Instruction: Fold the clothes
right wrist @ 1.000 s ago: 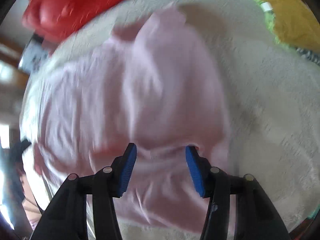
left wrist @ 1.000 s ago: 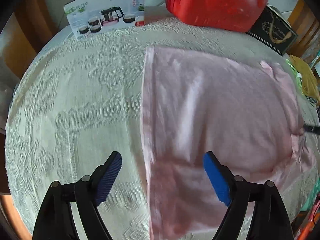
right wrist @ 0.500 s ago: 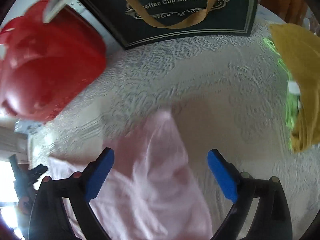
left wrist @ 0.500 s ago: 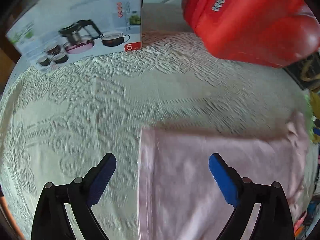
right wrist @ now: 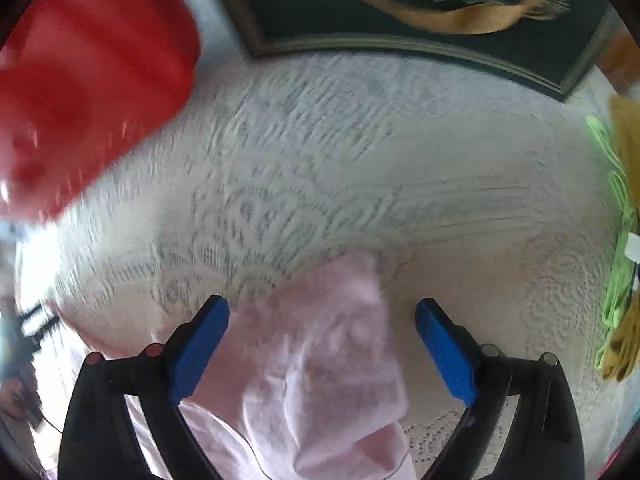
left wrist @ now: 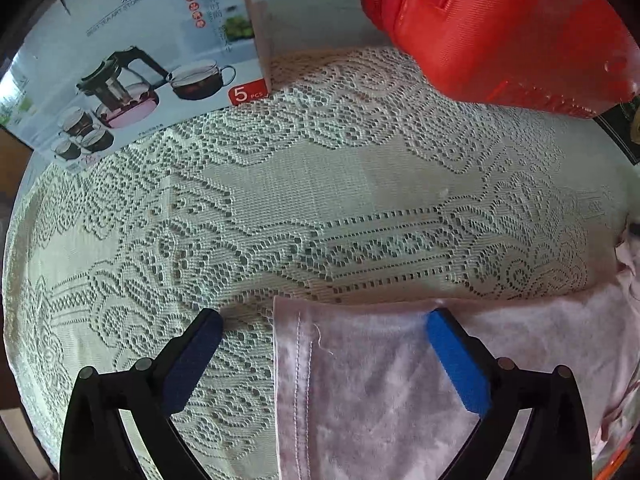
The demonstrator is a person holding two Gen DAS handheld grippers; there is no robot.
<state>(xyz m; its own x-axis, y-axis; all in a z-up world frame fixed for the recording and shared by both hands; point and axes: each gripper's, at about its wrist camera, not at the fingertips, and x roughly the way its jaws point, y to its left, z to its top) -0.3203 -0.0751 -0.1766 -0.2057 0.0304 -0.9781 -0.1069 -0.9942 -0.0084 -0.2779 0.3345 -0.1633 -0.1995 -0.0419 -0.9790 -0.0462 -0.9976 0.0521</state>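
A pale pink garment lies flat on a cream lace tablecloth. In the left wrist view its hemmed far corner sits between my open left gripper fingers, close above the cloth. In the right wrist view a narrow pink part, likely a sleeve, lies between the fingers of my open right gripper. Both grippers are empty and low over the garment's far edge.
A tea-set box stands at the back left. A red bag sits behind the cloth and shows in the right wrist view. A dark gift bag stands behind. Yellow and green clothes lie at the right.
Both grippers have moved forward and down over the garment to its far edge. The right gripper has opened wider. The garment has stayed flat.
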